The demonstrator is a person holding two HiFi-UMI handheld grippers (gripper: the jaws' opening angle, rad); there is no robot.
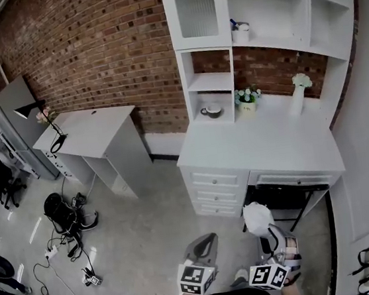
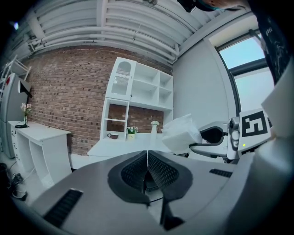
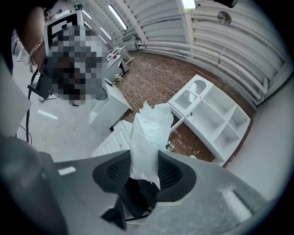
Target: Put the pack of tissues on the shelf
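Two claws hang low in front of the white tabletop. The right claw clamps the pack of tissues in the air, well below the shelf. The left claw is closed on nothing.

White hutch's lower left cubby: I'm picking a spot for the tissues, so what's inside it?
A dark round bowl sits on the cubby floor of the white hutch. What the bowl holds, and anything behind it, cannot be seen.

Tissue pack — glossy, crinkled plastic
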